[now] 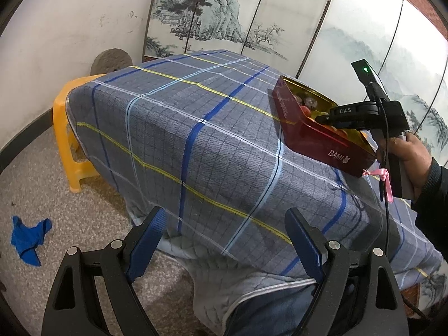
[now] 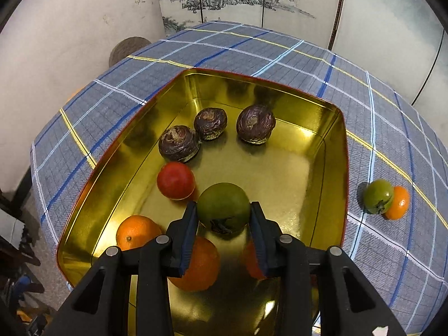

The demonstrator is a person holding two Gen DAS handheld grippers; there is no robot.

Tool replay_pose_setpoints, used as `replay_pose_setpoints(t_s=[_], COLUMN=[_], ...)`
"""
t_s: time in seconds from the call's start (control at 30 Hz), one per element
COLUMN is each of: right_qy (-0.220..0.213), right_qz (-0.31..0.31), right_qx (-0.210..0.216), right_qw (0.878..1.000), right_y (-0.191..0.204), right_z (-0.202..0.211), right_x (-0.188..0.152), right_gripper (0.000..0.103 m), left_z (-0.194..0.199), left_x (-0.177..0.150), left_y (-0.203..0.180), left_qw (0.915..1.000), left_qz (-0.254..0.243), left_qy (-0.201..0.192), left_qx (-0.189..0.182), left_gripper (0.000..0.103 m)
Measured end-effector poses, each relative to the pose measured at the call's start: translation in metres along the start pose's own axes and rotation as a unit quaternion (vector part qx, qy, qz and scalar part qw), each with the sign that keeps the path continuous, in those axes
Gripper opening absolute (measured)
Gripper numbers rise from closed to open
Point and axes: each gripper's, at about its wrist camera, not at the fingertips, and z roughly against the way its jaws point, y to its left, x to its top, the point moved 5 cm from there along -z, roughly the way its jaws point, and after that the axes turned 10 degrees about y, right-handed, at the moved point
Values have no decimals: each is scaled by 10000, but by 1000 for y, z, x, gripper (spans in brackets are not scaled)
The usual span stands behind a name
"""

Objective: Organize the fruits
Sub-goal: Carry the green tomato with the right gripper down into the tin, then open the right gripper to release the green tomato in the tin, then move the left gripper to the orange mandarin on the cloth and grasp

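Gold tin (image 2: 333, 168) holds passion fruits (image 2: 179, 143), oranges (image 2: 134, 232); right gripper (image 2: 224, 221) fingers clasp a green fruit (image 2: 223, 208) inside; left gripper (image 1: 225, 240) fingers wide.

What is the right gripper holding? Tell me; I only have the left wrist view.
Observer: The right gripper is shut on a green fruit inside the gold tin.
Operator: List what else is in the tin.
Observer: Three purple fruits, one red fruit, and at least two oranges.
Operator: Report any strays.
Observer: A second green fruit touches a small orange on the tablecloth, right of the tin.
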Motion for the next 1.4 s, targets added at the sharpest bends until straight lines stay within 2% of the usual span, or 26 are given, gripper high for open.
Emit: replay_pose_setpoints(t_s=[0.2, 0.3, 0.4, 0.43, 0.47, 0.5, 0.57, 0.63, 0.7, 0.8, 0.9, 0.97, 1.03, 1.07, 1.13, 1.27, 1.4], right_qy=[63, -70, -574, -903, -1113, -1398, -1805, -2033, -2062, -1789, -1682, -1664, -1664, -1754, -1928, -1983, -2259], right_qz=[-45, 18, 31, -17, -76, -200, -485, -950, -1564, -2549, -3310, -3579, -3834, -4027, -4165, -4087, -4189], right_qx=[174, 379, 534, 610, 573, 466, 408, 250, -104, -418, -625, -685, -537, -228, 51, 257, 649], right_qw=[9998, 9993, 9969, 9940, 9921, 9889, 9815, 9742, 9659, 9493, 9264, 9163, 9069, 8981, 8884, 8905, 8771], right_y=[-1, 2, -1, -7, -14, -28, -60, -106, -167, -256, -326, -355, -378, -388, -396, -396, -400], right_z=[-3, 3, 28, 45, 56, 71, 91, 103, 104, 92, 87, 86, 83, 82, 85, 85, 86], right_x=[2, 0, -2, -5, -7, -11, -21, -34, -56, -99, -149, -173, -195, -205, -213, -213, -218], right_gripper=[37, 50, 56, 67, 83, 89, 92, 94, 97, 97, 97, 97, 98, 98, 98, 101, 101], left_z=[3, 6, 10, 12, 12, 13, 15, 17, 19, 21, 15, 3, -14, -22, -45, -93, -135], left_x=[0, 1, 5, 8, 12, 16, 29, 44, 64, 93, 120, 139, 153, 156, 164, 175, 177], left_y=[-5, -10, -16, -19, -22, -26, -40, -57, -81, -127, -183, -221, -255, -270, -303, -353, -393], left_qw=[9999, 9997, 9992, 9990, 9988, 9986, 9975, 9960, 9934, 9863, 9764, 9716, 9679, 9664, 9624, 9629, 9566], left_qz=[-87, -171, -287, -339, -385, -445, -634, -836, -1080, -1546, -2038, -2210, -2344, -2417, -2574, -2540, -2757], left_qy=[2, 9, -36, -62, -74, -99, -201, -277, -393, -546, -548, -475, -356, -286, -107, 231, 512], left_qx=[109, 183, 264, 290, 290, 279, 257, 176, 29, -171, -462, -705, -831, -826, -858, -877, -795], left_gripper=[87, 87, 87, 87, 87, 87, 87, 87, 87, 87, 87, 87, 87, 87, 87, 81, 73])
